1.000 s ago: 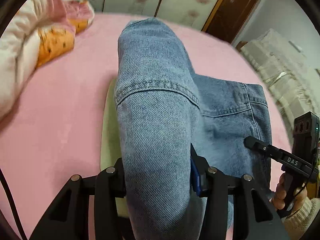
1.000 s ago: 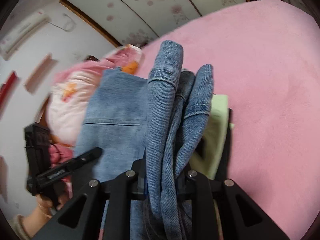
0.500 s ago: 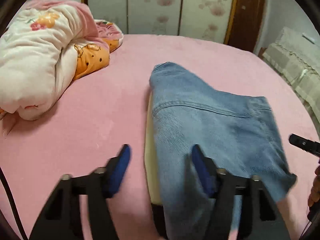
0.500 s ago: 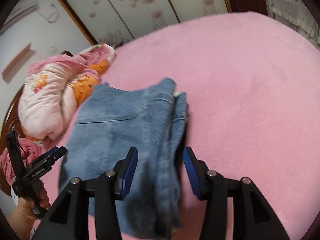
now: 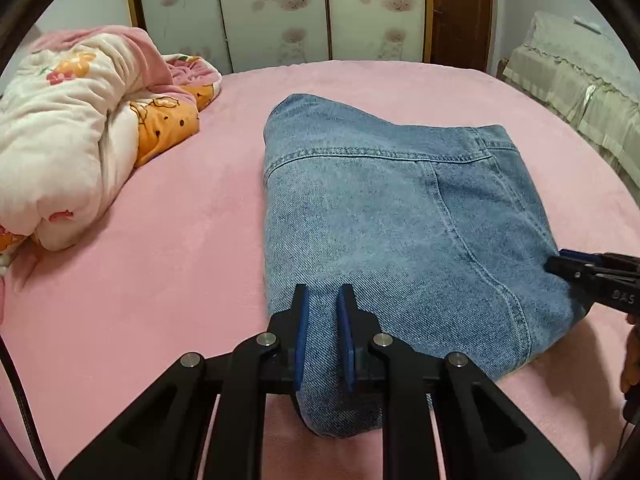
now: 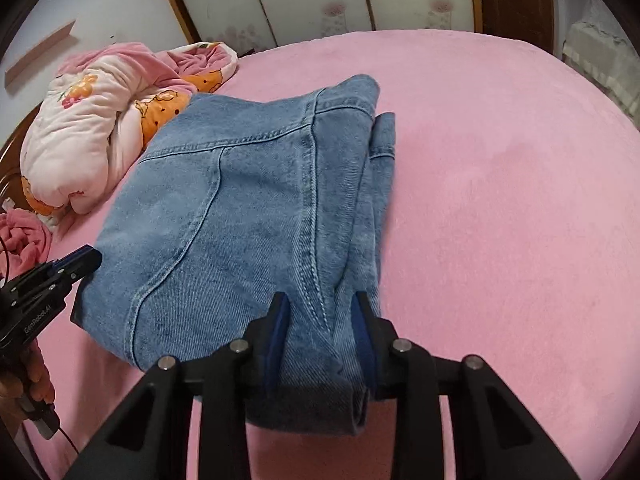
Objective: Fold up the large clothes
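Two grippers work the near edge of a folded denim garment (image 5: 400, 216), apparently a jacket, which lies in the middle of the pink bed cover (image 5: 160, 280). At the garment's near left corner the left gripper (image 5: 322, 344) has its jaws closing, and the blue pads already pinch a narrow ridge of denim. At the near right corner the right gripper (image 6: 322, 344) is also closing, its pads pressed on a thicker bunch of seamed layers. A crumpled floral quilt (image 5: 72, 132) sits toward the far left corner of the bed, well apart from the garment. Denim of this weight will probably feel heavy and fairly stiff, holding its creases yet sagging under its own load. Stacked edges may slip apart, so taking hold at the corners and thick seams looks soundest.
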`<state>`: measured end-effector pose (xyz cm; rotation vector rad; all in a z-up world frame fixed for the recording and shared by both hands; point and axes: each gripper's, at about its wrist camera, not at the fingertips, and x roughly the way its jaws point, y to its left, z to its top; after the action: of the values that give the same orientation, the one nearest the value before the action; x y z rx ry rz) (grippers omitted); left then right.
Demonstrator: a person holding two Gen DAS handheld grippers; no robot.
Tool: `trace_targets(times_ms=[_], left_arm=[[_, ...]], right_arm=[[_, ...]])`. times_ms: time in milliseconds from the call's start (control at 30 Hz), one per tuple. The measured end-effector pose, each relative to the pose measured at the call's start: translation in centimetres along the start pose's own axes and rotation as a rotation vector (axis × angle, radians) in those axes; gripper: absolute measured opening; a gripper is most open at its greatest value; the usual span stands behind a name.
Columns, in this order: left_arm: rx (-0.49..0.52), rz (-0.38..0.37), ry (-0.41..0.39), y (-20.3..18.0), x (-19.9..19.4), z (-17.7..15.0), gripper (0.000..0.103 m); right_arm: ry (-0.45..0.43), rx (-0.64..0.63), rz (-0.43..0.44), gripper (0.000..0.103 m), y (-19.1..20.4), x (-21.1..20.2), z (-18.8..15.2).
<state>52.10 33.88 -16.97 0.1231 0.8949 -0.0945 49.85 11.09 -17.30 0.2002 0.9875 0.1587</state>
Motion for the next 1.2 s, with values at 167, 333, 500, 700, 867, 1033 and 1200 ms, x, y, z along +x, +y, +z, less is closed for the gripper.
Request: trace_targets(times_ms=[167,333,500,700,867,1033,1200], left_arm=[[-0.111,-0.04,0.042,0.9,-1.2,0.4,0.016],[-0.172,-0.056,0.092,0.2,-4.0,-1.0,0.02],[-0.185,-0.108,0.151,-3.0,-8.0,-3.0,0.029],[-0.24,-0.17,0.158,-7.8,-14.8,-5.2,0.039],[-0.263,-0.191,0.147,-11.9,-19.9,-7.2,0.05],[-0.277,-0.193,0.149,-16.6,-24.8,-10.0,0.065],[-0.274,-0.182,0.172,-20.1,-28.4,-12.3,0.073]], right_arm=[[0.025,0.055,0.001,0.032,0.1,-2.0,0.0],[0.041,0.079,0.023,0.032,-0.5,-5.0,-1.4],[0.067,0.092,0.056,0.032,-1.5,-10.0,-4.0],[0.08,0.096,0.089,0.033,-2.8,-17.7,-7.8],[0.085,0.092,0.088,0.034,-4.4,-23.6,-11.1],[0.101,0.106,0.067,0.034,-6.8,-28.5,-14.6],[0.125,0.147,0.053,0.034,-9.5,-32.6,-17.9]])
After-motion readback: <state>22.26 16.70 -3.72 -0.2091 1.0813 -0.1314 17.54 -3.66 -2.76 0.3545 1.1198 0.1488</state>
